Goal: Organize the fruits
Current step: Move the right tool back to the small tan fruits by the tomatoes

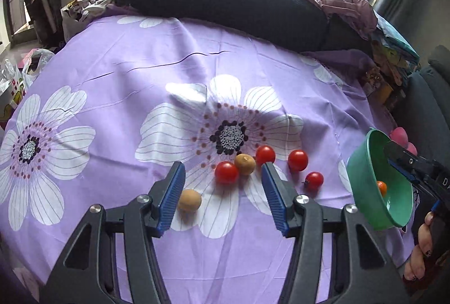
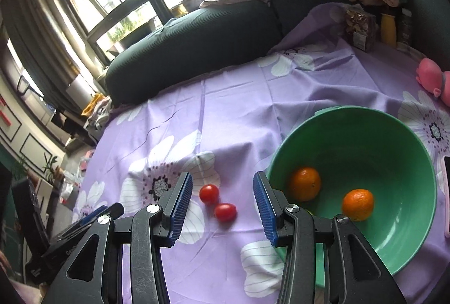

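Hovering spread-fingered, left gripper (image 1: 222,191) faces tomatoes (image 1: 226,172).

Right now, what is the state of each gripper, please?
Left gripper: open, holding nothing.
Right gripper: open, holding nothing.

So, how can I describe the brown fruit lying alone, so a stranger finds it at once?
Look at the purple flowered cloth, at the big white flower in its middle. Below the cluster of red tomatoes, near the left gripper, lies a brown fruit. The other brown fruit touches tomatoes; this one touches none.
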{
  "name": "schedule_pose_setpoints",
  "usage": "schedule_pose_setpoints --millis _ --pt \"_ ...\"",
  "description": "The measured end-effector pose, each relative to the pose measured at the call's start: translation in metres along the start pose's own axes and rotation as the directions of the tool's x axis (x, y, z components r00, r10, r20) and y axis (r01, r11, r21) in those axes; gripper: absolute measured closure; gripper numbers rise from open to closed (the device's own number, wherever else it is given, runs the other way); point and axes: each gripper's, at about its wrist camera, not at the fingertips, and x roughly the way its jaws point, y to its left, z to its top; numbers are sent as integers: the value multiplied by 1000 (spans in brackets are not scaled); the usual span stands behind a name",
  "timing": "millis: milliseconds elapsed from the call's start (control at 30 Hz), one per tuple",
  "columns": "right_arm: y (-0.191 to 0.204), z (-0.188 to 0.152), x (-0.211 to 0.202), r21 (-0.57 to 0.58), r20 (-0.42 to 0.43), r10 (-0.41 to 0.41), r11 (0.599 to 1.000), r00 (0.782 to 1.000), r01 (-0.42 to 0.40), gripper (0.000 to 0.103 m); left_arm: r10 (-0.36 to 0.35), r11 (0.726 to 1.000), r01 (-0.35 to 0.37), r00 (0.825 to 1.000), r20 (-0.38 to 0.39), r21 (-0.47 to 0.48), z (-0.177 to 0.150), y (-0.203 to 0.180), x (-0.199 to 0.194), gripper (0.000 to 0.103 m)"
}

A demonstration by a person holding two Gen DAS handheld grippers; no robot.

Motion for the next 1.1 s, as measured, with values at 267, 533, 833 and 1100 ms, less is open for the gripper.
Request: schedule_pose_setpoints --millis 267,533,833,1100 --pt "43 -23 60 -121 -180 -52 992 982 30 57 41 999 -41 998 -40 10 -14 9 22 55" --pt "36 -35 92 -132 -261 -157 983 952 126 57 24 1000 -23 994 -104 7 -20 14 39 64" --pt "61 -22 98 -114 -244 98 985 965 -128 62 53 999 -51 994 -99 18 -23 16 40 69" --pt "80 -28 135 -65 -326 139 984 935 -169 69 19 1000 -19 988 -151 -1 -26 19 49 71"
